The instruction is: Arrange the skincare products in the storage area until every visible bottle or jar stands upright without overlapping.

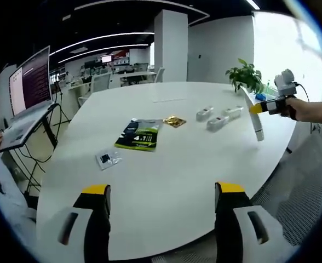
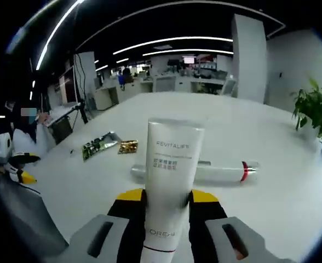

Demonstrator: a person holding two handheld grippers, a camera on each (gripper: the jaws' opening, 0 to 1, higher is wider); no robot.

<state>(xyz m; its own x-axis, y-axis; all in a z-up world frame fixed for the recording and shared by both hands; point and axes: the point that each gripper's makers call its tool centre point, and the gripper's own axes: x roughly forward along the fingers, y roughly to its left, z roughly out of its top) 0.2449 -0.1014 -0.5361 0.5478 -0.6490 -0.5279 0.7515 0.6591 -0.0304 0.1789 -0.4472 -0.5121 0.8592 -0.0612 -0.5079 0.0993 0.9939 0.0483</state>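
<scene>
Right claw pinches a white tube near its lower end; tube's long axis runs up along the jaws, held clear above the table. Beyond it a 2nd tube w/ red band lies flat, axis crosswise to the held one. Left claw is spread, holding nothing, well apart from the tubes. Right is nearer for standing the tube.
</scene>
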